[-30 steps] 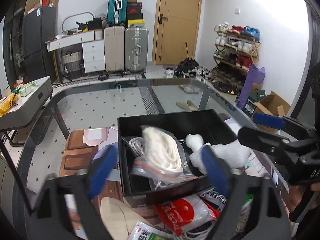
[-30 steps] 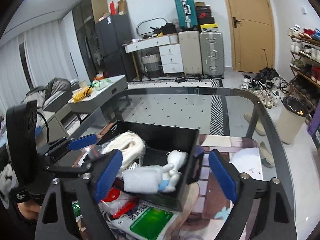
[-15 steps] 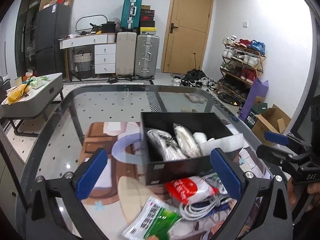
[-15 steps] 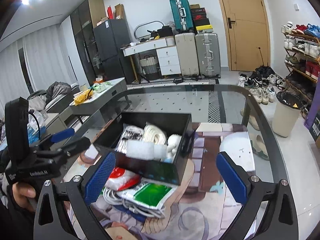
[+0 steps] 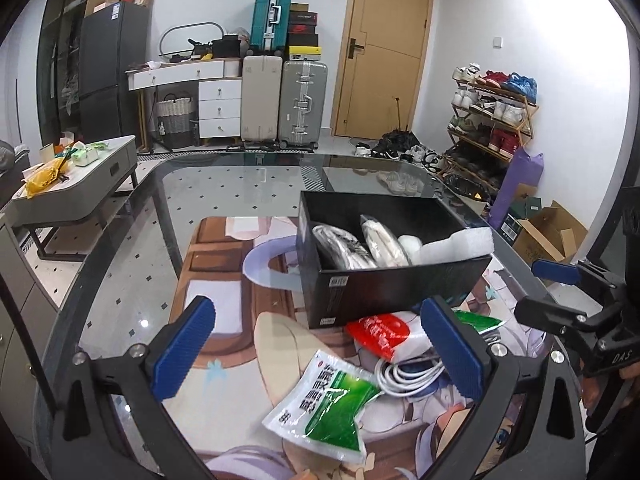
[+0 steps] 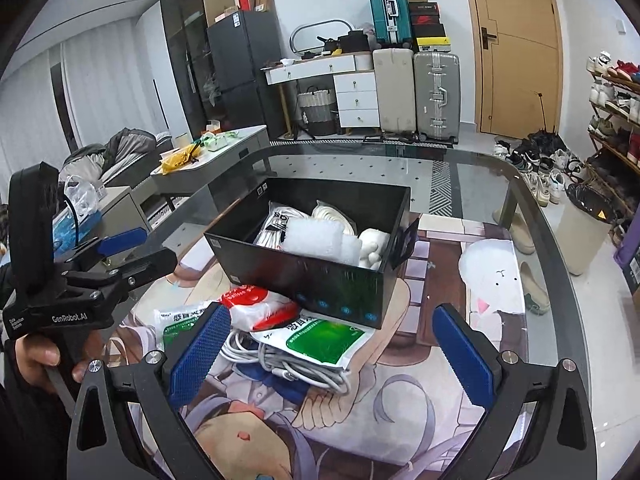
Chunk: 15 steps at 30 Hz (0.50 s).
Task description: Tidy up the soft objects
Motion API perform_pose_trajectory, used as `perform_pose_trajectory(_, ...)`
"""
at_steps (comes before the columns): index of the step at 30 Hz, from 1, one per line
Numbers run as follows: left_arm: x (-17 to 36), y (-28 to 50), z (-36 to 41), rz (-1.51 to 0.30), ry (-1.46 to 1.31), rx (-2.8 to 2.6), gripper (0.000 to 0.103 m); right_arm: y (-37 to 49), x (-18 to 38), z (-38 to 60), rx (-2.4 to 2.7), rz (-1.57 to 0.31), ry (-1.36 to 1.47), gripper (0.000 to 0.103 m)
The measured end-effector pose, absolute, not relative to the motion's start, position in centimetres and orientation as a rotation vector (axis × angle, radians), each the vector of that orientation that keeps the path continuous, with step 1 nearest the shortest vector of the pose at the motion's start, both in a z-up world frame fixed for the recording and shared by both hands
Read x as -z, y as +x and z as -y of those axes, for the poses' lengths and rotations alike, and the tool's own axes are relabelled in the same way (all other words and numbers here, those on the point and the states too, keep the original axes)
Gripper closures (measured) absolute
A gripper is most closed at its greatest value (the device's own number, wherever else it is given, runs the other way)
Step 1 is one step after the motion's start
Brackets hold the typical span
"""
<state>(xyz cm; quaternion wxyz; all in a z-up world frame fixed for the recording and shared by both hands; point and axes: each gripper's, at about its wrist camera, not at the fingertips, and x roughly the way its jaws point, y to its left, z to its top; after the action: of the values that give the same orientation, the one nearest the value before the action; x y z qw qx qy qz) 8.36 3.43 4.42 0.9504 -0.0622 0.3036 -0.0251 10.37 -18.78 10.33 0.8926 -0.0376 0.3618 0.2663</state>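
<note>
Black box [image 6: 320, 276]: plush [image 6: 374, 246] perhaps, right view only.

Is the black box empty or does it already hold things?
Partly filled: the black box holds bagged cords, white foam and a white plush toy.

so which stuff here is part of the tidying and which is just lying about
Part of the job:
black box
foam sheet
green packet
red bag
white cable

Lying about:
suitcases
shoe rack
cardboard box
bin
</note>
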Motion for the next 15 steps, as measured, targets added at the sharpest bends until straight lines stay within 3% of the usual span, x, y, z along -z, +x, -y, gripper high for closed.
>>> perform_pose_trajectory(15, -2.5, 7.4, -3.6, -0.656, -0.105, 0.039, 0.0, 11.2, -8.6, 19.1, -0.541, -0.818, -0.071, 0.001)
